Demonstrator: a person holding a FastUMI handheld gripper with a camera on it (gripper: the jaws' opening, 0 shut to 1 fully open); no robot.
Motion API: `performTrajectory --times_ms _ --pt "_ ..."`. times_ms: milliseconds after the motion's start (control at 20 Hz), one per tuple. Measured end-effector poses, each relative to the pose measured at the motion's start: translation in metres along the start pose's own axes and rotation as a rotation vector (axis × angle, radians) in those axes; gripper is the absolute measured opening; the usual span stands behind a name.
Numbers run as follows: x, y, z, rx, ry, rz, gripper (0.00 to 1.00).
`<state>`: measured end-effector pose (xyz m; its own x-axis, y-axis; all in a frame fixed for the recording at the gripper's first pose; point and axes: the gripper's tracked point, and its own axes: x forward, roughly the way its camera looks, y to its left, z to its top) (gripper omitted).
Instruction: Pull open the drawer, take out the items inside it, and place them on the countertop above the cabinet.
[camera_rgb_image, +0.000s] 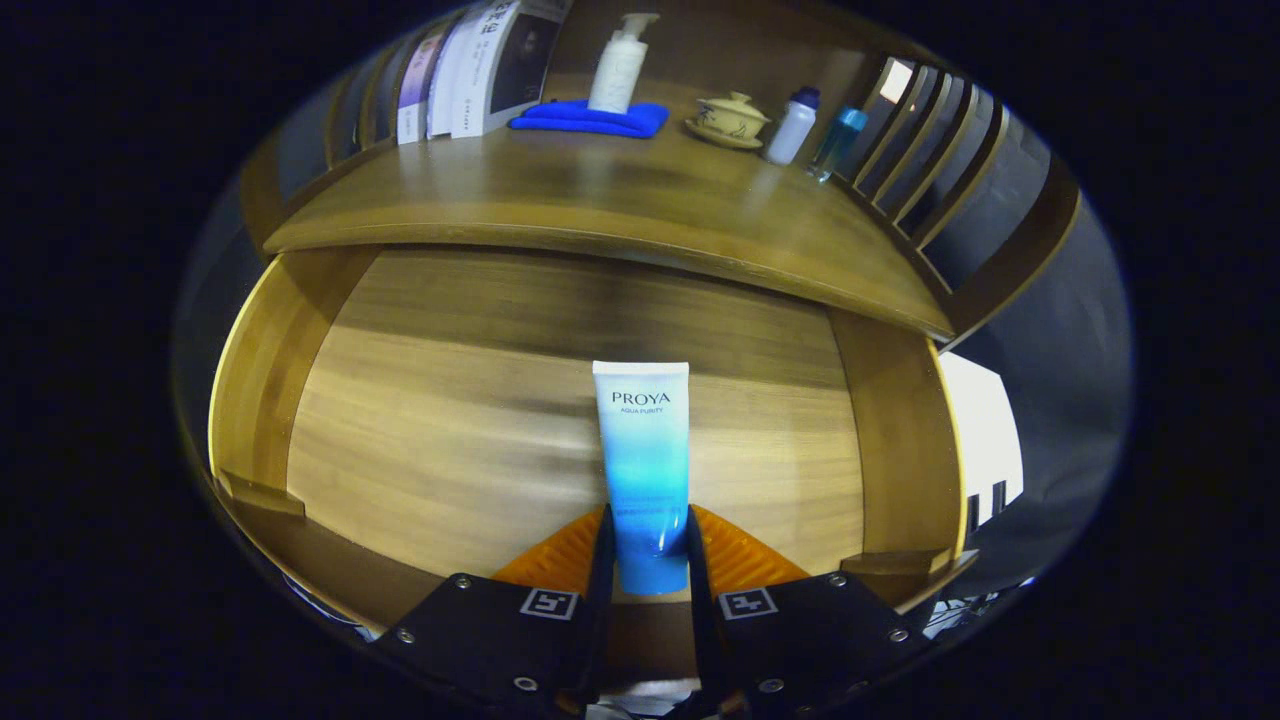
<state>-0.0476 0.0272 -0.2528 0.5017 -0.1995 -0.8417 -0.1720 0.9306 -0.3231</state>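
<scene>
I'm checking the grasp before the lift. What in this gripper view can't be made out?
- Blue tube: its lower end sits between the fingers, hiding the cap.
- Drawer: its back is covered by the countertop.
- Whether the tube is lifted off the drawer floor: cannot tell.

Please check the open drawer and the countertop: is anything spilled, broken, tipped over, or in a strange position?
Nothing stands out. The gripper is shut on a blue tube over the open drawer. On the countertop, the pump bottle on a blue cloth, the lidded cup and two small bottles stand upright.
</scene>
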Motion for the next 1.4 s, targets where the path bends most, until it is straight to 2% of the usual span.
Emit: performTrajectory --times_ms 350,700,900,1000,1400 --pt "-0.045 -0.011 0.021 0.021 -0.118 -0.043 0.37" --pt "-0.054 -0.009 0.100 0.024 -0.254 -0.026 0.37" --pt "-0.038 -0.002 0.163 0.005 -0.318 -0.005 0.37" --pt "-0.021 0.006 0.190 0.023 -0.339 0.034 0.37" --pt "0.044 0.002 0.229 0.057 -0.320 0.086 0.38"
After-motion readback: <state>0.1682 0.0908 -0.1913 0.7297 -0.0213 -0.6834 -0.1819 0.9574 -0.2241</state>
